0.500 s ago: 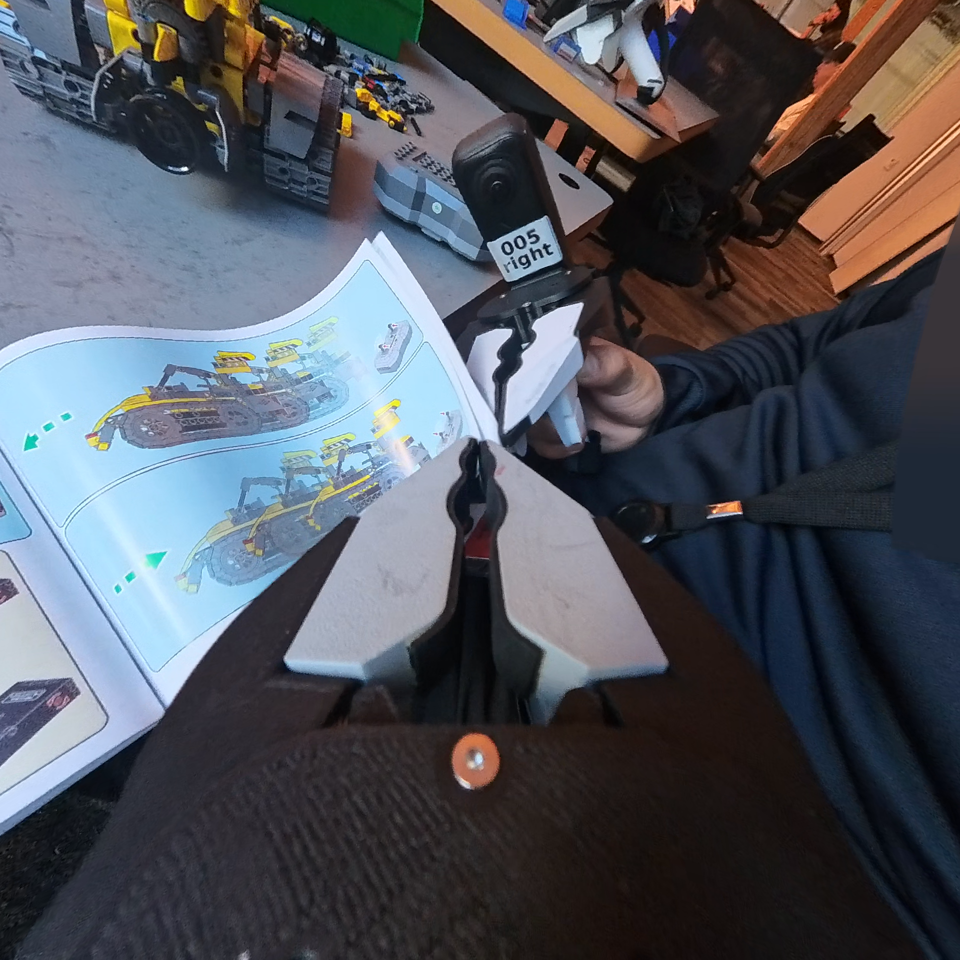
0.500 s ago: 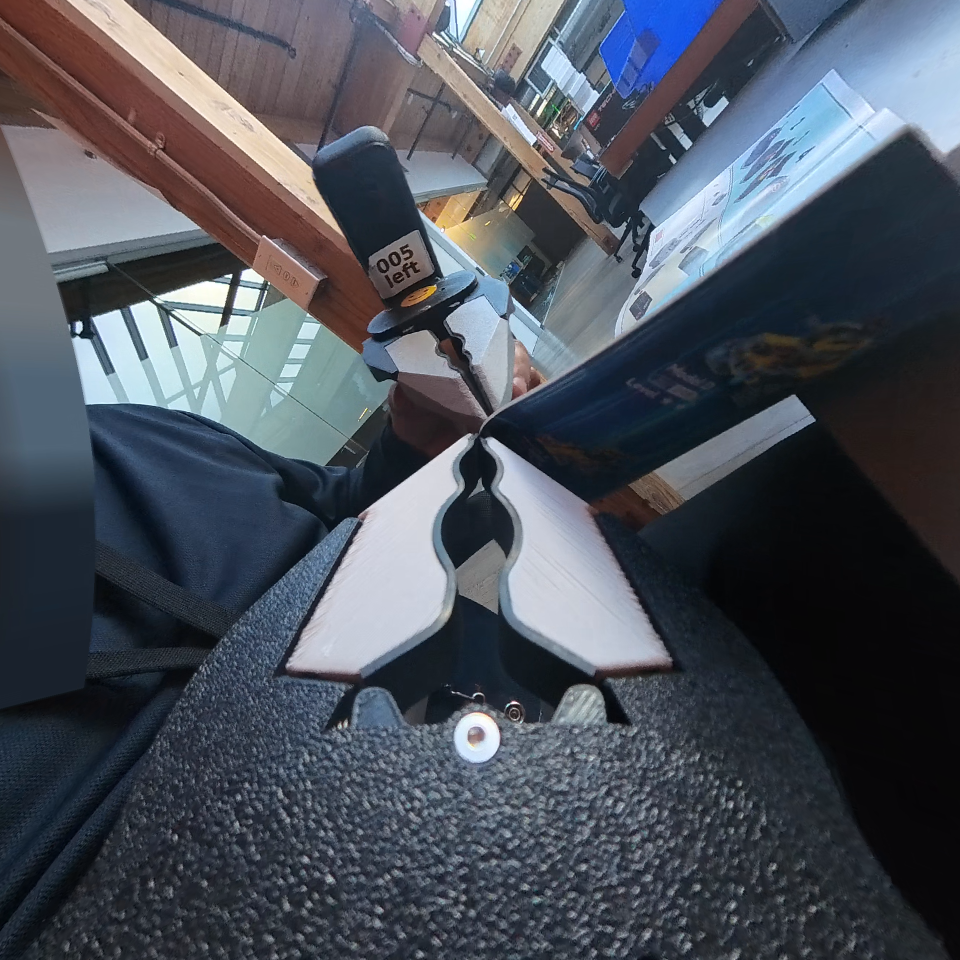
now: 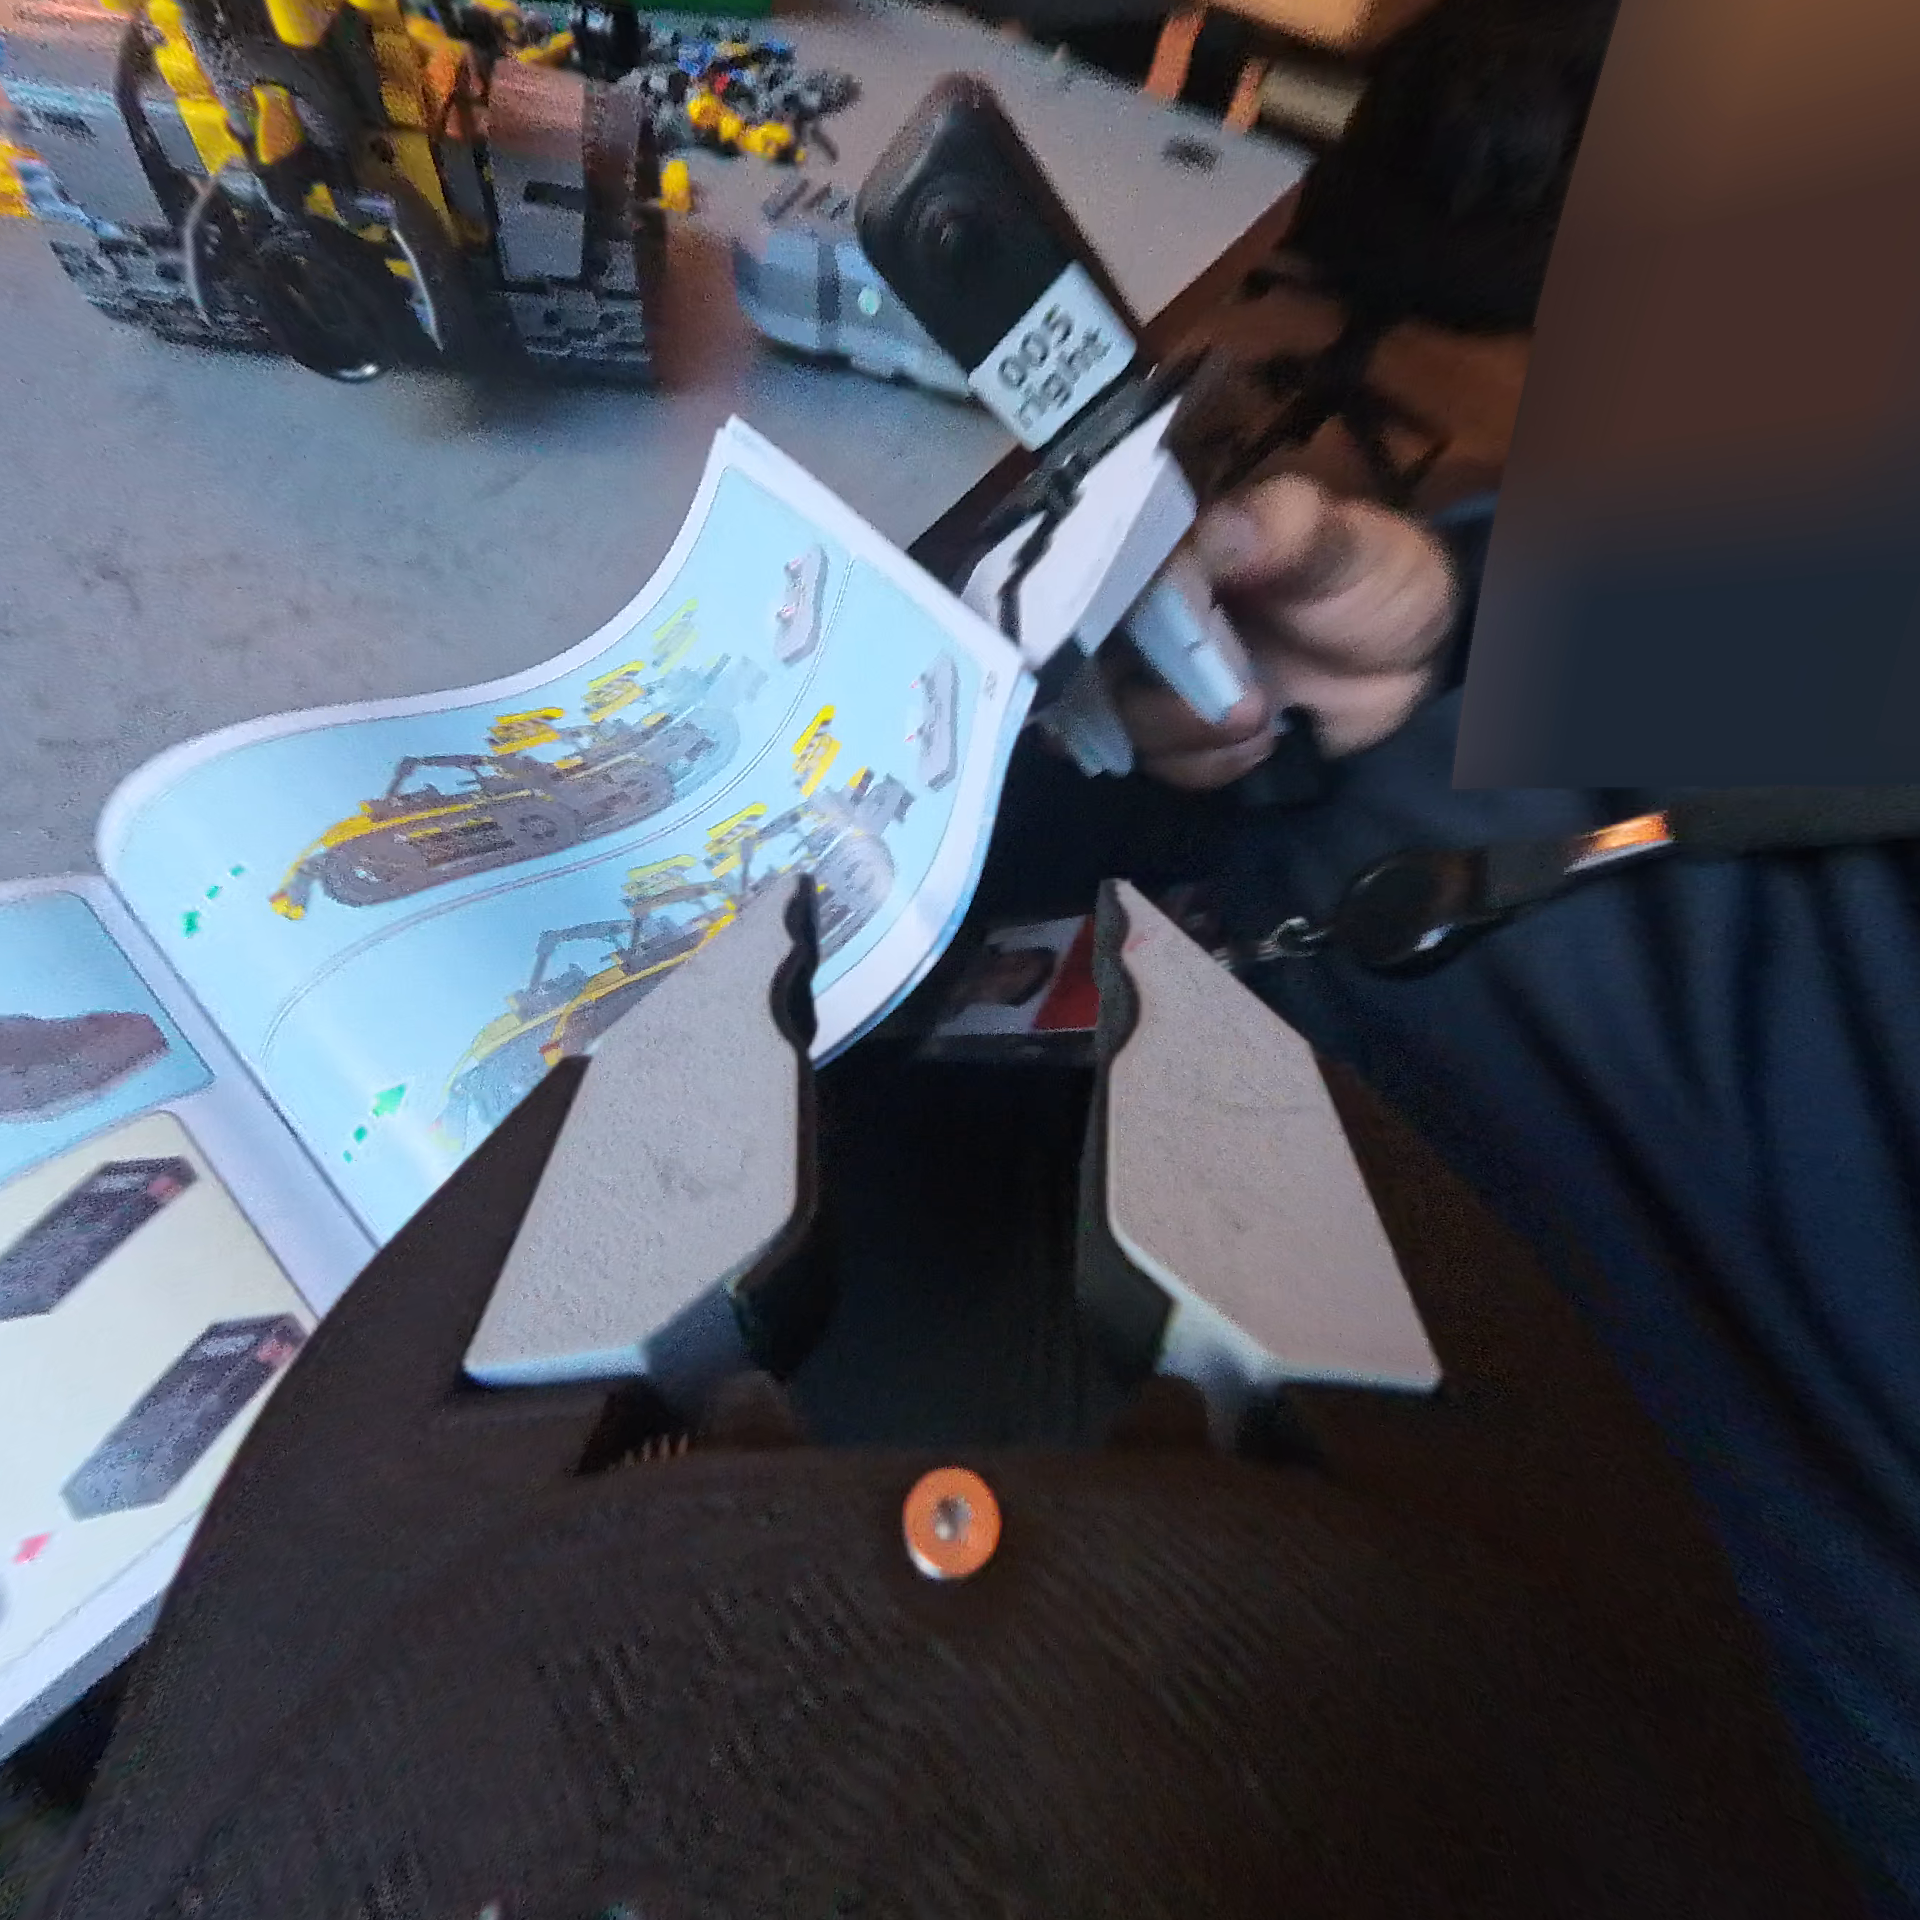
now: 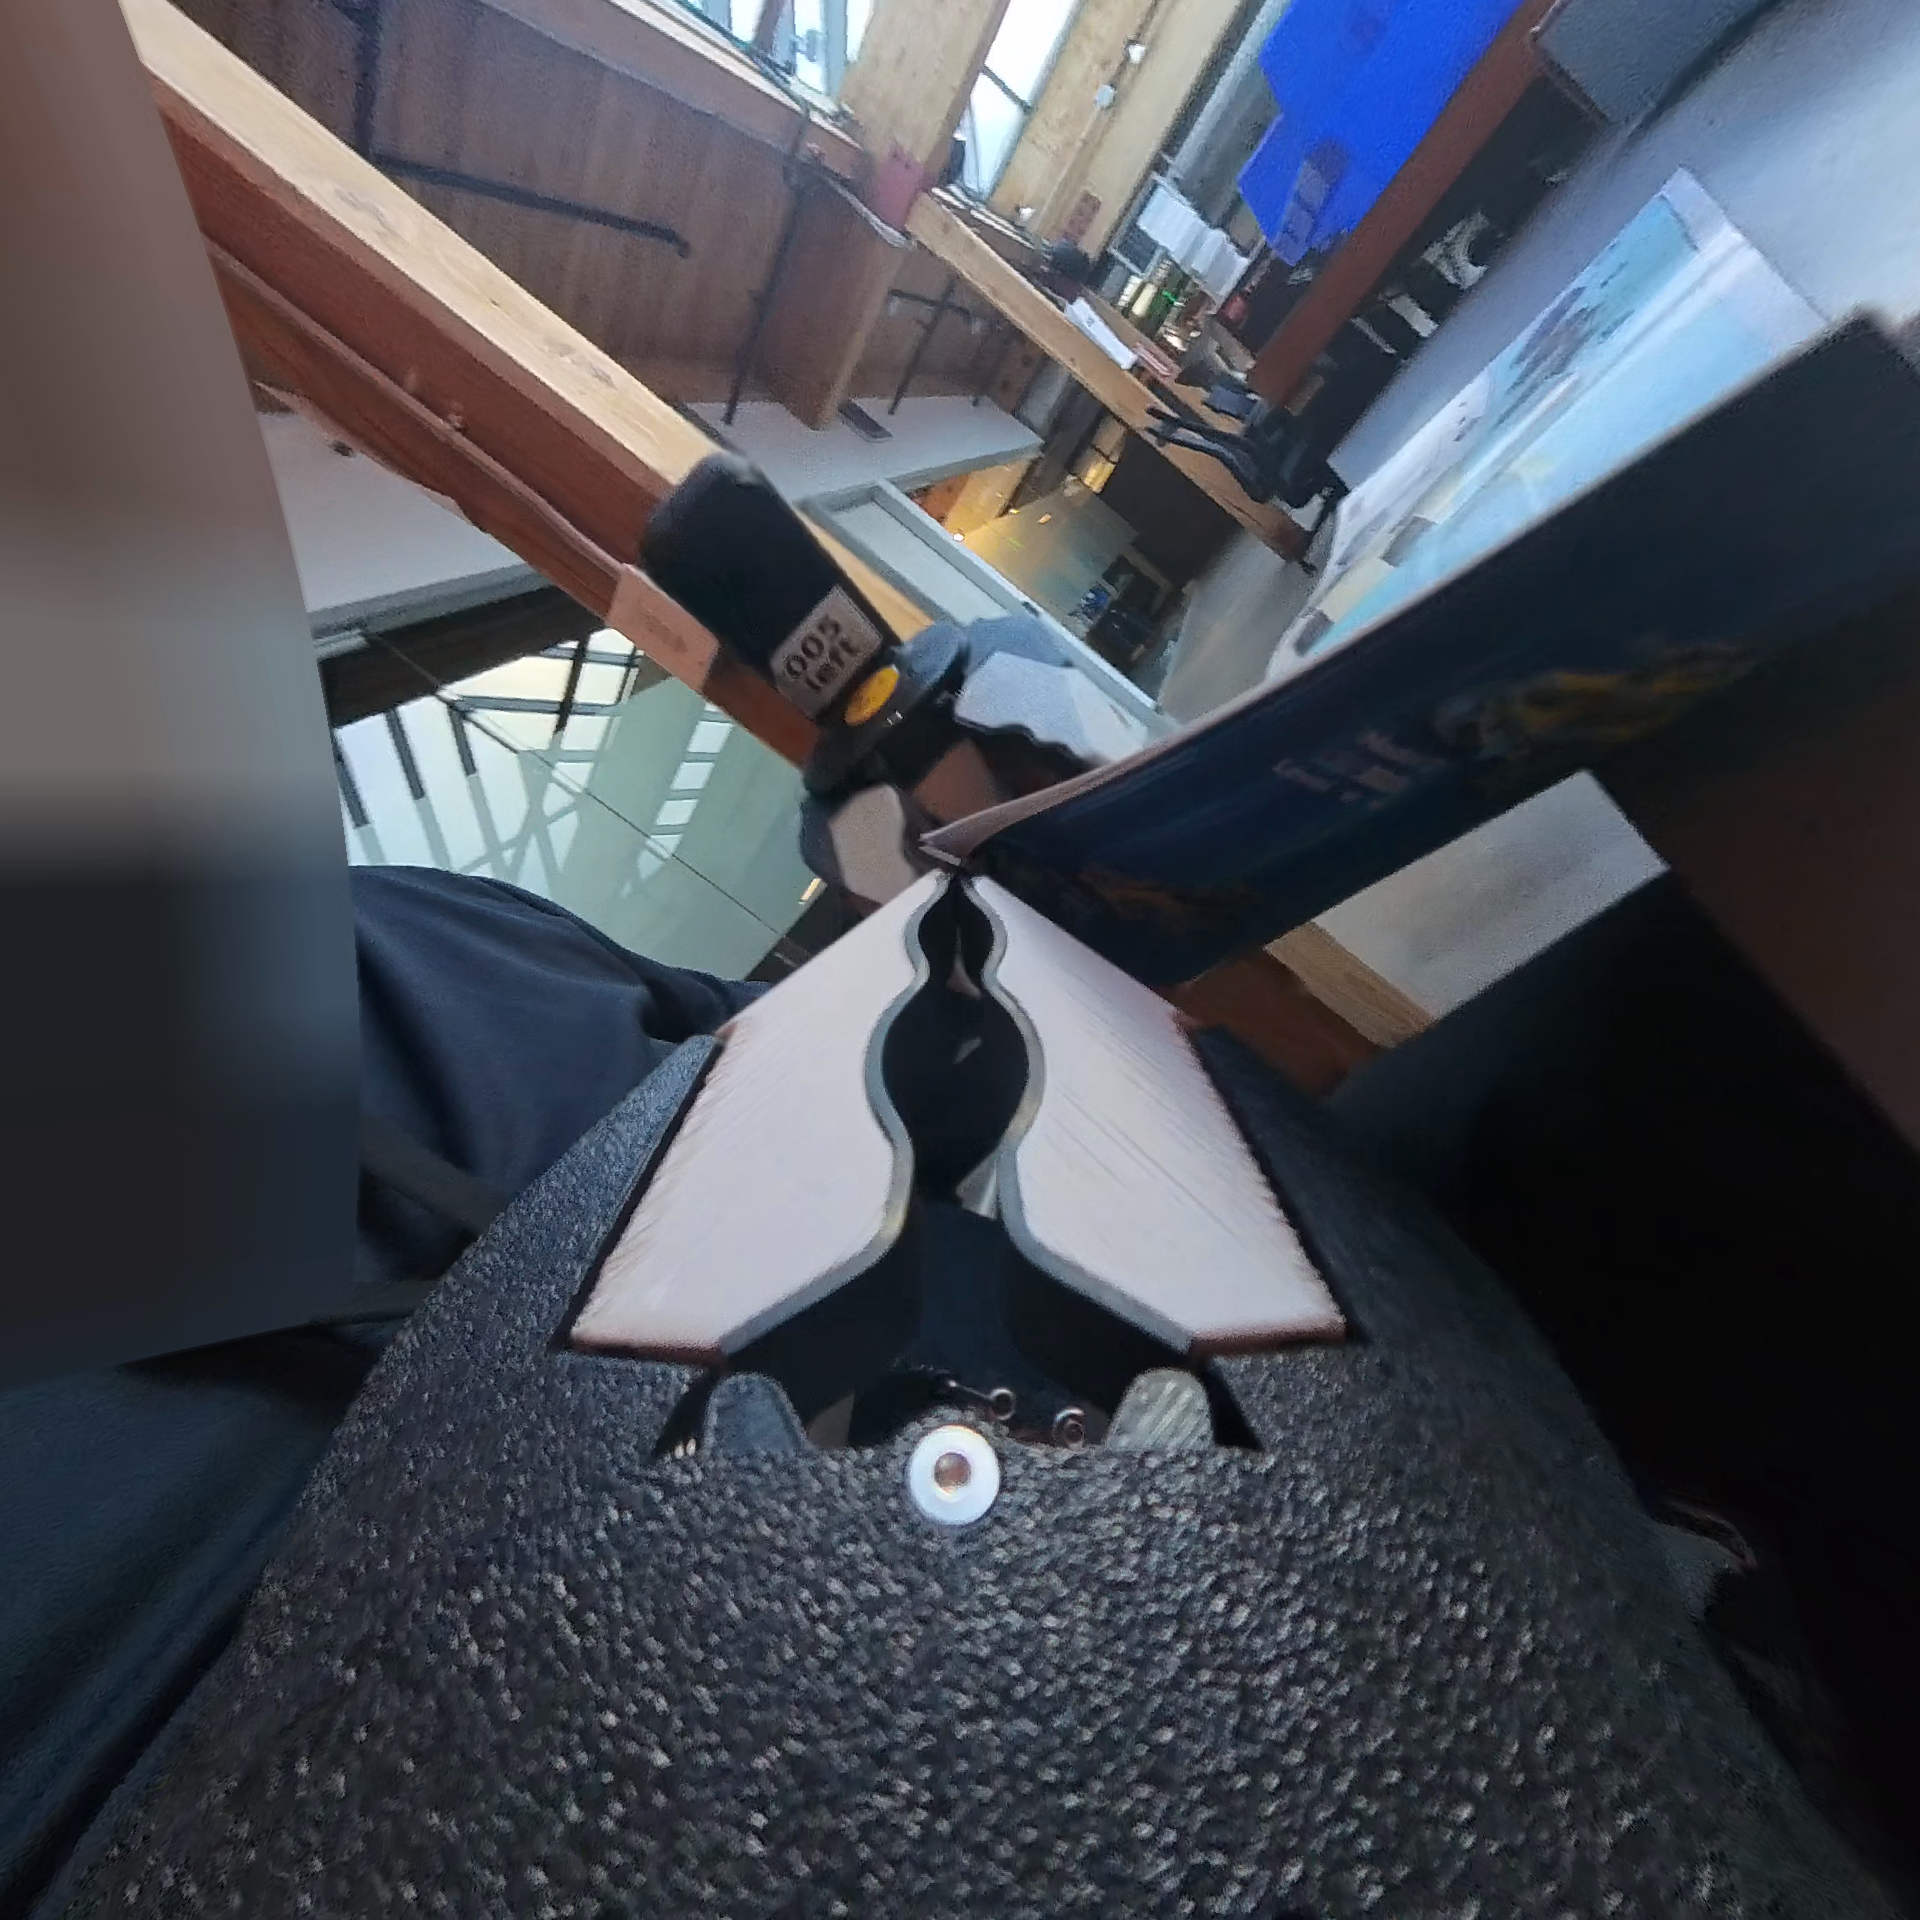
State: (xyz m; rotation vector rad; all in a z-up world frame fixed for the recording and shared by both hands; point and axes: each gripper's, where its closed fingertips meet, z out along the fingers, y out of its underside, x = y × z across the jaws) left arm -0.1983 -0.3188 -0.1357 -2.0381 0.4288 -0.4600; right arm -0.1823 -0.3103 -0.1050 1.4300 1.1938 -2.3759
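Right gripper (image 4: 951,883) pinched tight on corner of bendy paper picture booklet (image 3: 582,790), lifted off grey table (image 3: 312,540). Left gripper (image 3: 951,935) wide apart, empty, just beside. Could tear if tugged.

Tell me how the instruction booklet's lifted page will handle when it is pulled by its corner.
The lifted page is probably floppy: it curves upward from the flat booklet. It looks thin and glossy, so it may slip or crease where the right gripper pinches its corner. The left gripper is open beside its lower edge.
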